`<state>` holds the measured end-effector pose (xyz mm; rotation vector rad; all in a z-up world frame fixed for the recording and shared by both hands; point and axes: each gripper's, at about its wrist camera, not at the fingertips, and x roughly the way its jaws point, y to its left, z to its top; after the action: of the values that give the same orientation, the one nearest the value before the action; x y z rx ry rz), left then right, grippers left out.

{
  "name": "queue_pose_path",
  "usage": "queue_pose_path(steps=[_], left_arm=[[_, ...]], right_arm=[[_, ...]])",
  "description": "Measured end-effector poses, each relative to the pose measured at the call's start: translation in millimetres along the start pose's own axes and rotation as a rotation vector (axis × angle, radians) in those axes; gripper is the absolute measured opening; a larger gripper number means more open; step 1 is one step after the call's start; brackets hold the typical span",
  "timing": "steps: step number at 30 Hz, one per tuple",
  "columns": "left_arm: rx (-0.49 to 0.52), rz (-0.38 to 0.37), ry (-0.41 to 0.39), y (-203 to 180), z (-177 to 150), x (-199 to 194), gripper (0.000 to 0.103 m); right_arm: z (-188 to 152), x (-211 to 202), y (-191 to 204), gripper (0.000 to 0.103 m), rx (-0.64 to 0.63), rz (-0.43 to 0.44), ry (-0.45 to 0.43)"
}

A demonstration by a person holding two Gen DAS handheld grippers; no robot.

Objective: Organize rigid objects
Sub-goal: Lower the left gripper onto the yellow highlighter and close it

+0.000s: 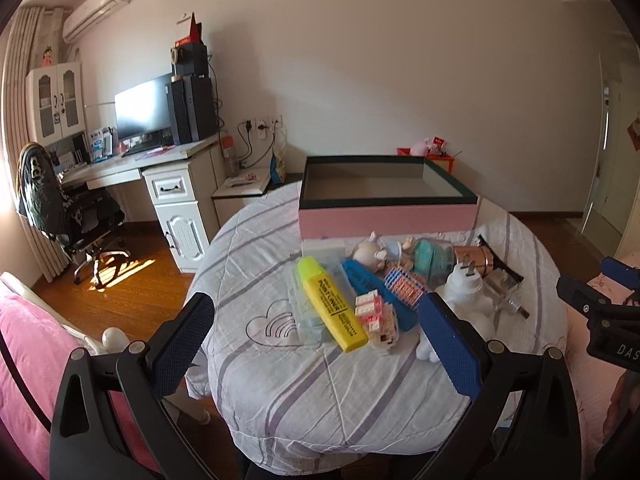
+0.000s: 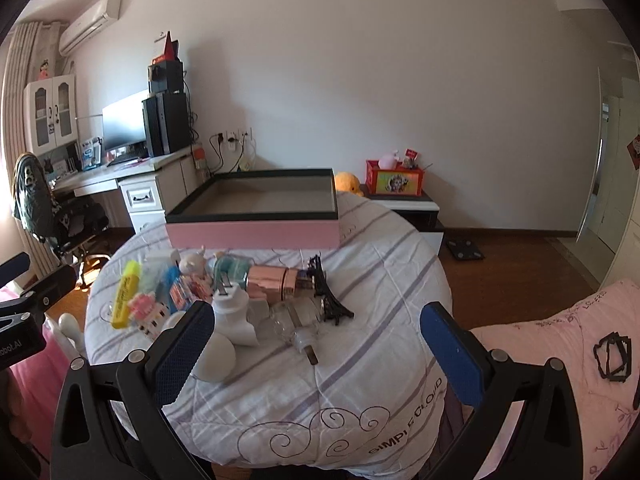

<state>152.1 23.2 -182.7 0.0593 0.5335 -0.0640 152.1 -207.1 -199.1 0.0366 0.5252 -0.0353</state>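
Two grippers: both hover spread wide and empty above a cluttered round table, nothing gripped yet.

Left wrist view, jaws: the left gripper is wide apart, its blue pads framing the near end of the pile, seemingly lined up for a first pick.

Left wrist view, between the jaws: a yellow highlighter lies diagonally on a clear plastic case, with a small pink-and-white block toy just beside it towards the right pad.

Left wrist view, beyond the jaws: a blue bar, a doll figure, a teal container and a copper-coloured cylinder are heaped together; the white plug-in device sits past the right pad.

Left wrist view, destination: the pink box, lidless and empty, stands straight ahead behind the pile, presumably to receive the objects.

Right wrist view, jaws: the right gripper is likewise wide, holding nothing, aimed at bare striped cloth.

Right wrist view, ahead of the jaws: a clear bulb and a black Eiffel Tower model lie nearest; the white plug-in device touches the left pad's outline.

Right wrist view, destination: the pink box sits beyond and left of centre.
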Motion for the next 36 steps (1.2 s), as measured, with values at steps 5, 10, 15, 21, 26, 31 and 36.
queue_pose_path(steps=[5, 10, 15, 21, 26, 31, 36], left_arm=[[-0.035, 0.018, 0.066, 14.2, -11.7, 30.9, 0.103], [-0.066, 0.028, 0.108, 20.8, -11.7, 52.8, 0.103], [-0.072, -0.009, 0.148, 16.4, -12.3, 71.5, 0.103], [-0.093, 0.018, 0.157, 27.3, -3.0, 89.8, 0.103], [-0.123, -0.039, 0.168, 36.8, -2.6, 102.7, 0.085], [-0.159, -0.149, 0.157, 40.4, -0.8, 108.3, 0.056], [-0.107, -0.152, 0.142, 30.5, 2.0, 106.5, 0.035]], right_arm=[[-10.3, 22.7, -2.1, 0.103, -0.003, 0.003, 0.057], [-12.4, 39.6, -3.6, 0.103, 0.007, 0.003, 0.087], [-12.3, 53.6, -4.6, 0.103, 0.012, 0.006, 0.109], [-12.2, 64.2, -5.9, 0.103, 0.014, 0.009, 0.122], [-10.1, 74.6, -10.0, 0.103, 0.019, 0.009, 0.126], [-9.4, 84.2, -12.1, 0.103, 0.027, 0.015, 0.141], [-7.6, 91.8, -14.7, 0.103, 0.028, 0.012, 0.142]])
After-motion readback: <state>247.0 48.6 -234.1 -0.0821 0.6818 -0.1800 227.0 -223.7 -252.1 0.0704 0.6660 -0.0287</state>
